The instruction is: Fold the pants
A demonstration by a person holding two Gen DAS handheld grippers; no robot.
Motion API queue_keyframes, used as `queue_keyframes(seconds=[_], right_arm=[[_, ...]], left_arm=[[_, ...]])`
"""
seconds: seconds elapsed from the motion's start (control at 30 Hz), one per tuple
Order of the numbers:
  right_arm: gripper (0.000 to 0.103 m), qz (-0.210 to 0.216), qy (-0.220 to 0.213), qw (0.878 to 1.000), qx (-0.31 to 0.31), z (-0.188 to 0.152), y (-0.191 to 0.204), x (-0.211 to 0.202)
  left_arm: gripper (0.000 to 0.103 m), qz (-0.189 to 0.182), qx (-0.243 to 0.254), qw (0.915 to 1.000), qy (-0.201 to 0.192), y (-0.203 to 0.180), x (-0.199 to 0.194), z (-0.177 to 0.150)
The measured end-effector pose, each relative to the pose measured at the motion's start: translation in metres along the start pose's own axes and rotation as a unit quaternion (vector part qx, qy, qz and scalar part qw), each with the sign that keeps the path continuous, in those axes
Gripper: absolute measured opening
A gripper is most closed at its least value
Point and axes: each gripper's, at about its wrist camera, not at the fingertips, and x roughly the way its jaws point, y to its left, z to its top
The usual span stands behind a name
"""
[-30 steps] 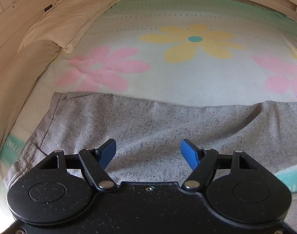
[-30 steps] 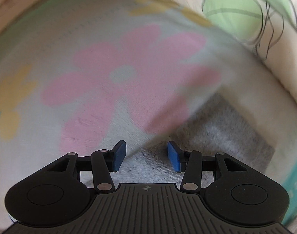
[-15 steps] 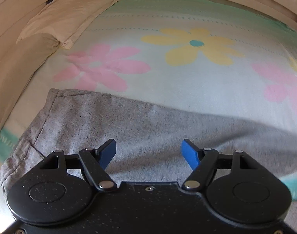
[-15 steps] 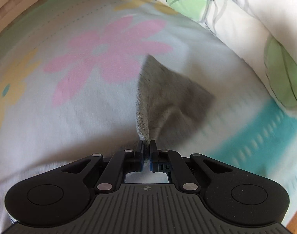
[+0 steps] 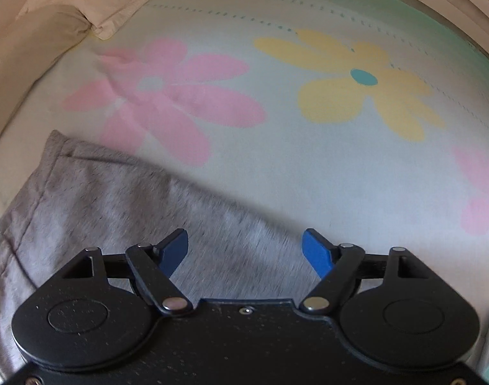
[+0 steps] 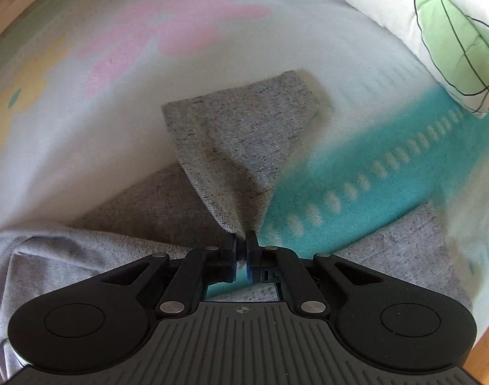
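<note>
Grey speckled pants (image 5: 93, 211) lie on a flowered bed sheet (image 5: 308, 160), their waistband end at the lower left of the left wrist view. Above that cloth my left gripper (image 5: 246, 250) hovers, its jaws opening wide, blue pads clear of the fabric. In the right wrist view my right gripper (image 6: 241, 247) is shut on the hem end of one pants leg (image 6: 234, 147), which is lifted off the sheet and hangs in a fold. The other leg (image 6: 401, 250) lies flat at the lower right, and more grey cloth bunches at the lower left.
A cream pillow (image 5: 83, 3) and a beige bolster (image 5: 16, 73) line the far left of the bed. A white pillow with green leaves (image 6: 437, 29) lies at the upper right in the right wrist view. A teal band (image 6: 388, 157) crosses the sheet near the wooden bed edge (image 6: 485, 346).
My right gripper closed on the leg end and carried it up and across the sheet. My left gripper slid over the pants, rolled somewhat, and its jaws widened.
</note>
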Motion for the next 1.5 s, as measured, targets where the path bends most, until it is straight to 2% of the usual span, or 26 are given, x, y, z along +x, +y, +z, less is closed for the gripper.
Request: queue_keyframes(seconds=[0.1,0.27,0.33,0.37,0.43,0.47,0.57,0.67,0.8,0.97,1.07,1.23,1.37,1.5], right_arm=[[0.005,0.003,0.011,1.0,0.005,0.002,-0.001,0.003],[0.005,0.007,0.012,1.0,-0.001,0.0,-0.008,0.002],[0.005,0.01,0.012,1.0,0.001,0.002,-0.009,0.002],[0.005,0.011,0.011,1.0,0.001,0.003,-0.01,0.0],[0.005,0.013,0.007,1.0,-0.003,0.003,-0.01,-0.004],[0.005,0.016,0.002,1.0,-0.005,0.004,-0.011,-0.01],[0.005,0.038,-0.016,0.999,-0.005,0.005,-0.015,-0.031],[0.005,0.063,-0.045,0.997,-0.012,0.002,-0.019,-0.066],[0.005,0.084,-0.081,0.993,-0.012,-0.018,-0.039,-0.109],[0.005,0.071,-0.08,0.994,-0.02,-0.062,-0.064,-0.119],[0.006,0.058,-0.058,0.996,-0.018,-0.083,-0.073,-0.113],[0.006,0.032,-0.041,0.998,-0.032,-0.11,-0.08,-0.099],[0.006,0.022,-0.026,0.998,-0.047,-0.123,-0.089,-0.088],[0.008,0.019,-0.014,0.999,-0.042,-0.122,-0.099,-0.078]], left_arm=[[0.087,0.007,0.006,0.9998,0.017,-0.009,0.018,0.01],[0.086,0.04,0.022,0.9956,0.082,-0.026,0.065,0.011],[0.064,0.056,0.028,0.9918,0.112,-0.027,0.082,0.007],[0.055,0.061,0.028,0.9914,0.112,-0.027,0.085,0.003],[0.007,0.053,0.013,0.995,0.084,-0.023,0.073,0.0],[0.005,0.048,0.004,0.9955,0.082,-0.019,0.067,0.0],[0.004,0.036,-0.011,0.998,0.05,-0.007,0.03,-0.006],[0.004,0.044,0.007,0.999,0.001,0.005,-0.021,-0.025],[0.004,0.037,0.033,0.9968,-0.062,0.028,-0.093,-0.074],[0.004,0.017,0.041,0.9947,-0.093,0.063,-0.144,-0.152],[0.004,0.016,0.034,0.9961,-0.08,0.075,-0.151,-0.198],[0.004,0.025,0.02,0.999,-0.033,0.095,-0.129,-0.252],[0.005,0.033,0.025,0.9991,-0.003,0.1,-0.106,-0.272],[0.007,0.039,0.043,0.9982,0.015,0.098,-0.09,-0.28]])
